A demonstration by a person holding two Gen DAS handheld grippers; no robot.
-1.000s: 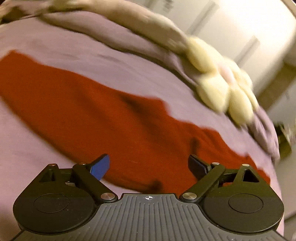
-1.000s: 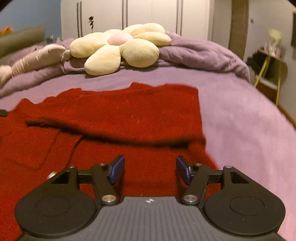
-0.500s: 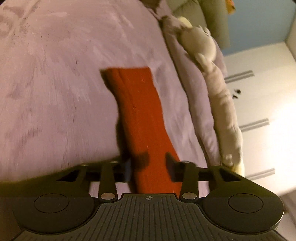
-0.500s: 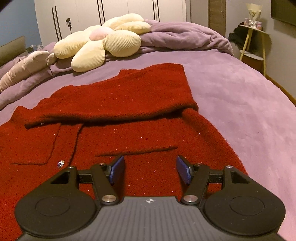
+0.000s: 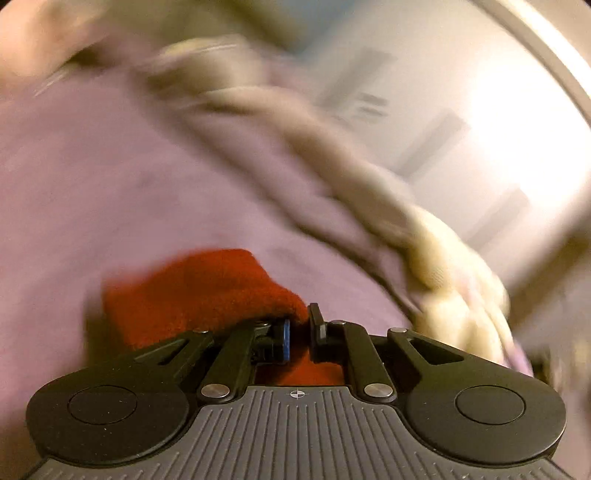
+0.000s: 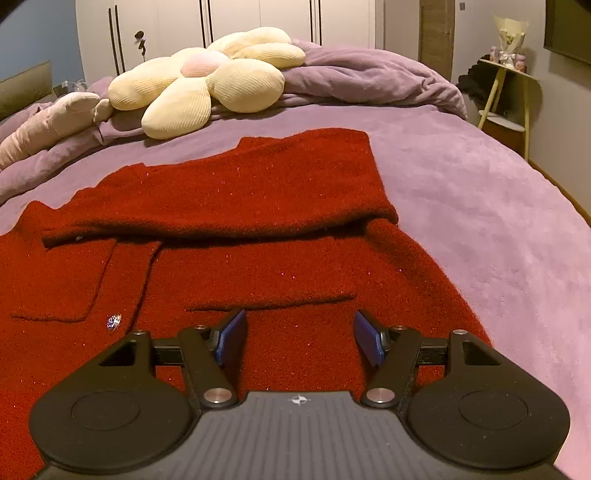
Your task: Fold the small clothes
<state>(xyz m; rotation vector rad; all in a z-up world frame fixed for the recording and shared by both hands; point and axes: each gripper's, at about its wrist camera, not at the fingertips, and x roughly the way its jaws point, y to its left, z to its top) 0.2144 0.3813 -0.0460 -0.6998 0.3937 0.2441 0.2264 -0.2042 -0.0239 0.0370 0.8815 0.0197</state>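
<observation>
A red knitted cardigan (image 6: 258, 229) lies spread on the purple bed (image 6: 480, 221), its far sleeve folded across the body. My right gripper (image 6: 299, 338) hovers open just above the cardigan's near part, nothing between its blue pads. In the blurred left wrist view my left gripper (image 5: 300, 332) is shut on a red sleeve (image 5: 207, 291) of the cardigan, the cloth bunched between the pads and its cuff end draping forward over the bed (image 5: 110, 177).
A cream flower-shaped cushion (image 6: 207, 81) and a pale long plush toy (image 6: 44, 125) lie at the head of the bed beside a bunched purple duvet (image 6: 369, 77). White wardrobe doors (image 6: 258, 18) stand behind. A small side table (image 6: 506, 96) stands off the bed's right edge.
My left gripper went from open over the sleeve to shut on it and has lifted and swung with the cloth. The right gripper has barely moved.
</observation>
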